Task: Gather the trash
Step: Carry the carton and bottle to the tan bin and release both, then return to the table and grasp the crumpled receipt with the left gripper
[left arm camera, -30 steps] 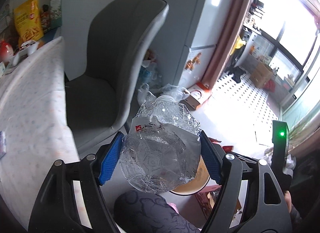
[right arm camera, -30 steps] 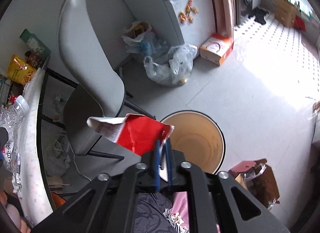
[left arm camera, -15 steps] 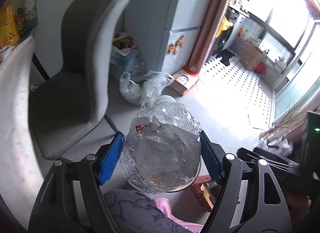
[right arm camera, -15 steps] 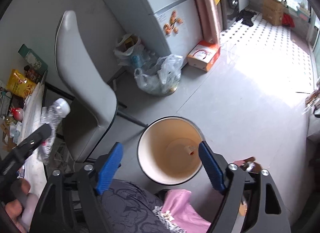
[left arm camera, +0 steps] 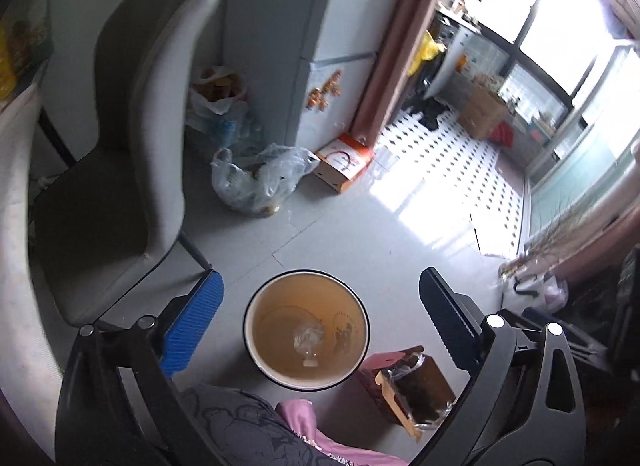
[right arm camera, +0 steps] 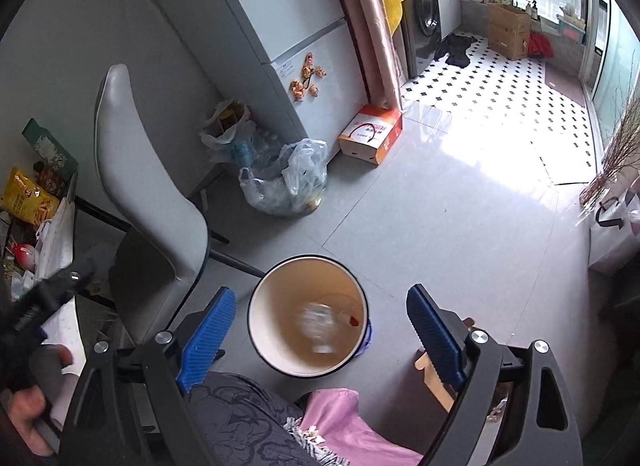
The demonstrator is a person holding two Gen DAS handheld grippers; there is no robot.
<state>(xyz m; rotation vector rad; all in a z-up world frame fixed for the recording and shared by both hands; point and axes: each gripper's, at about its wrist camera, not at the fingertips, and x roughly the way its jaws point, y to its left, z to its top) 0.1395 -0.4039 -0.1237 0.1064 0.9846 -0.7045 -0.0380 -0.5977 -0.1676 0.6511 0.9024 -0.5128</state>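
Both sets of jaws have just been opening and stand wide with nothing between them: the left gripper (left arm camera: pixel 320 302) and right gripper (right arm camera: pixel 320 314) hover over the round bin (left arm camera: pixel 256 350). The clear plastic bottle (left arm camera: pixel 307 340) lies inside it, blurred in the right view, which alone shows a red scrap (right arm camera: pixel 353 320). Bare floor (right arm camera: pixel 460 225) stretches beyond; a grey chair (left arm camera: pixel 160 125) crowds the bin's left.

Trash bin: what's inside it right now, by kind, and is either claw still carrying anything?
Inside the trash bin:
Clear crushed plastic bottle: 1
Red scrap: 1
Total in bin: 2

Held by the left claw: 0; jaws just opened, nothing between them.
Held by the right claw: 0; jaws just opened, empty.
Total held: 0
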